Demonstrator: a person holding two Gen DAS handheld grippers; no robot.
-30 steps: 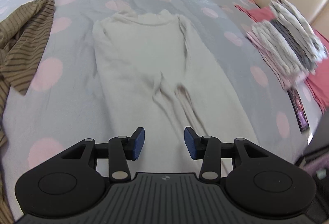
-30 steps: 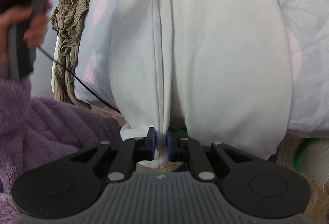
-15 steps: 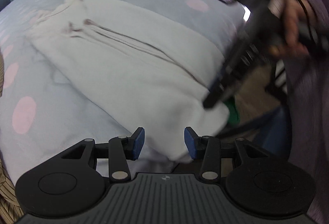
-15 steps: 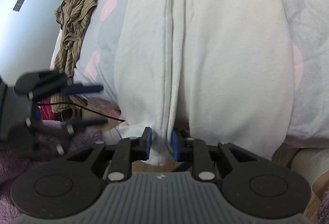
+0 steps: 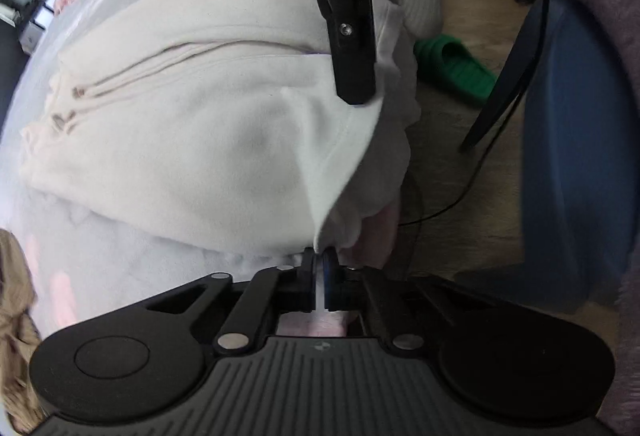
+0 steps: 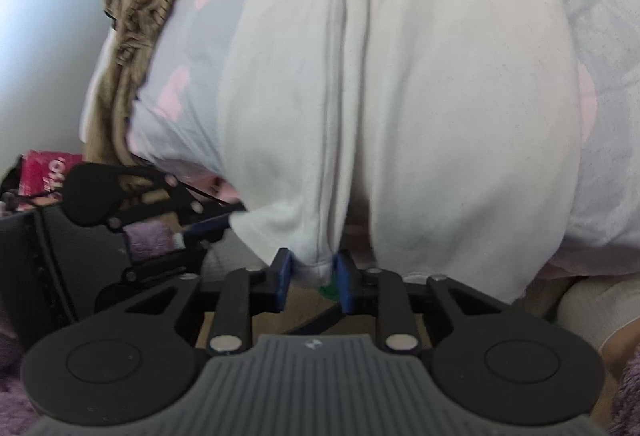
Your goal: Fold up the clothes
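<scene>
A cream garment lies flat on the grey bed with pink dots, its hem hanging over the near edge. My left gripper is shut on one hem corner; in the right wrist view that left gripper pinches the same corner from the left. My right gripper straddles the garment at the hem's middle. Its jaws are closing with the folded fabric between the pads, which do not visibly press on it. The right gripper's fingers also reach down onto the hem from above.
A brown striped garment is heaped at the bed's left edge. On the wooden floor lie a green slipper and a black cable; a foot in a white sock stands there. A blue chair is close by.
My left gripper swung from over the spread garment down to the bed's near edge, rolled, and shut on the hem corner. My right gripper stayed at the hem and loosened its pinch.
</scene>
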